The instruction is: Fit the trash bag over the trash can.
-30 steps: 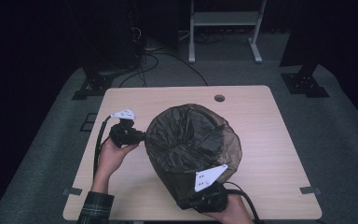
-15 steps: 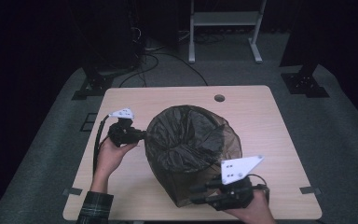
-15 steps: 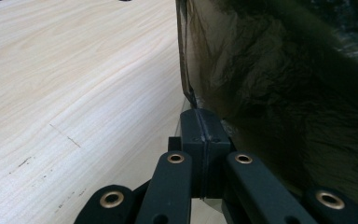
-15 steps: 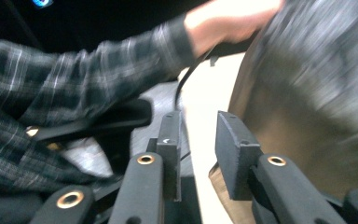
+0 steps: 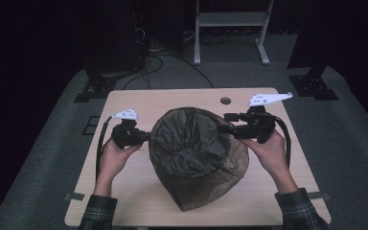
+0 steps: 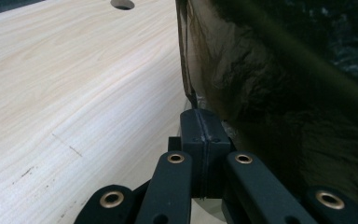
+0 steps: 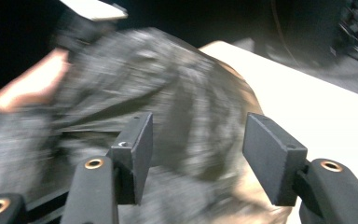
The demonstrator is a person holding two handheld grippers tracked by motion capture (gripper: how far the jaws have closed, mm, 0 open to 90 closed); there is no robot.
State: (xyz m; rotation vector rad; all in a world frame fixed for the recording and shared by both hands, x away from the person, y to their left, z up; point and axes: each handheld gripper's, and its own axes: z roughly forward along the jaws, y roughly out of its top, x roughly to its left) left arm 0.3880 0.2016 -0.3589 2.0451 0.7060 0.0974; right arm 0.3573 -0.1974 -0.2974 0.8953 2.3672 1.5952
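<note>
Bin liner (image 5: 196, 143), dark and translucent, covers a round-mouthed container that sits at the middle of a pale wooden worktop (image 5: 134, 191), its crumpled plastic bunched over the opening and draped down the sides. A person in plaid sleeves reaches in from the near edge, a hand-held tool in each hand.

At the liner's left edge, the left claw (image 5: 146, 136) presses against the plastic. Seen along that tool, its two black jaws (image 6: 200, 140) meet flat together with a thin fold of the bag caught at their tip, and the brownish film rises just beside them on the right. The wood grain runs away to the left, with a round cable hole (image 6: 122, 4) at the far edge.

On the opposite side, the right claw (image 5: 227, 122) points inward at the liner's upper right rim. From the high view it lies close against the plastic; whether it touches cannot be told. Seen along this tool, its jaws stand well apart with nothing between them, and the bag's grey, wrinkled surface lies blurred beyond the gap, with the other hand at upper left.

White three-cornered plates top both tools, and a black cable loops from each down toward the wrists. Behind the worktop, grey carpet (image 5: 354, 143) carries stand feet, trailing wires and a white frame.
</note>
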